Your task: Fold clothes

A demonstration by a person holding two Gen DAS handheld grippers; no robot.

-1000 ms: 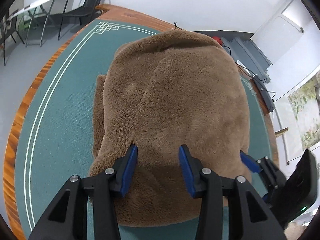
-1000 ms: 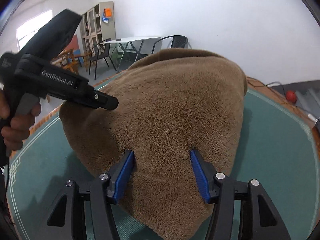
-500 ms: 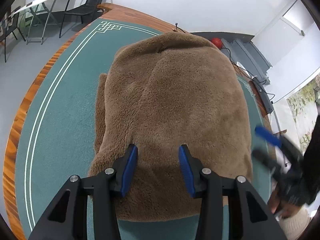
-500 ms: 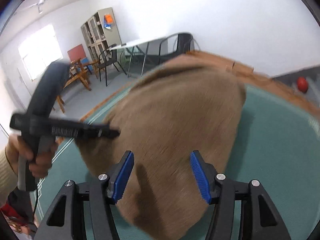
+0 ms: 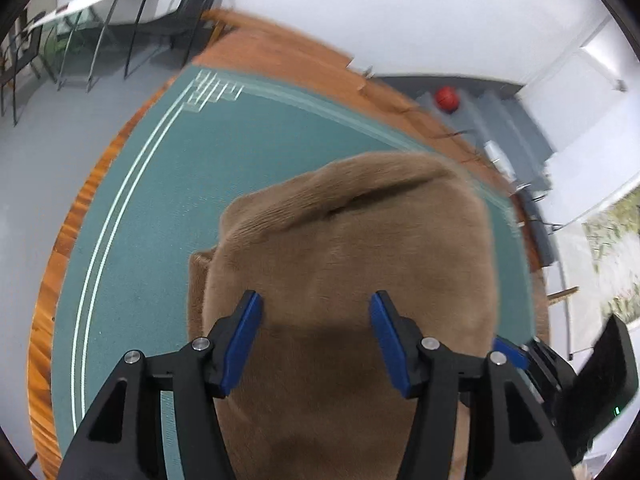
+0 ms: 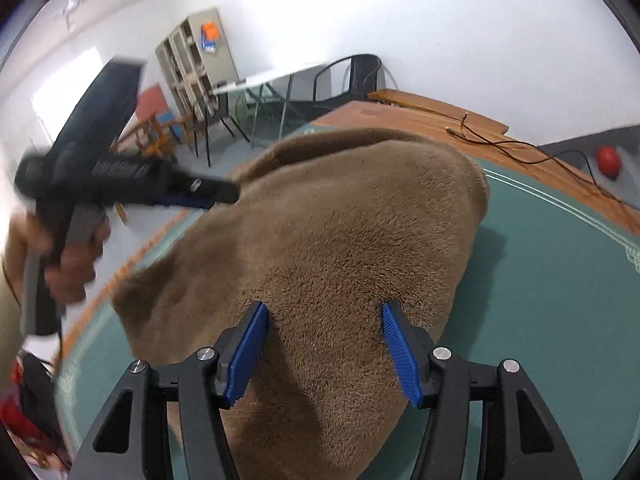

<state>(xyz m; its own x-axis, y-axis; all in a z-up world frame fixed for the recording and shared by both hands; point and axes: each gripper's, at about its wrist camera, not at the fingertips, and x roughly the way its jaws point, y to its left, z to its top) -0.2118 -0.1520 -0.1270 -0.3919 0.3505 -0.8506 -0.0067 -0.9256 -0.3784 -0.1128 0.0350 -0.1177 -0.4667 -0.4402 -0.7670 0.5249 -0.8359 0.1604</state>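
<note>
Across most of both views, a green mat (image 5: 168, 216) with pale border lines, laid on a wooden tabletop (image 5: 280, 56) whose orange rim shows along the far and left edges. Beyond the far edge, white walls, a grey floor, black chairs (image 6: 352, 80) around a light table, and a beige cabinet (image 6: 196, 60) with open compartments holding small, unreadable items and something orange and blue on an upper shelf. Near the far right corner, a red ball (image 6: 609, 160) on grey steps and a black cable (image 6: 520, 148) over the wood.

Toward the near edge of the mat, a folded brown fleece garment (image 6: 340, 240), thick and heaped. Left gripper (image 5: 316, 336) above it, jaws opening, cloth beneath them but not pinched. Right gripper (image 6: 324, 344) spread wide, pads beside the pile without a clear grasp.
</note>
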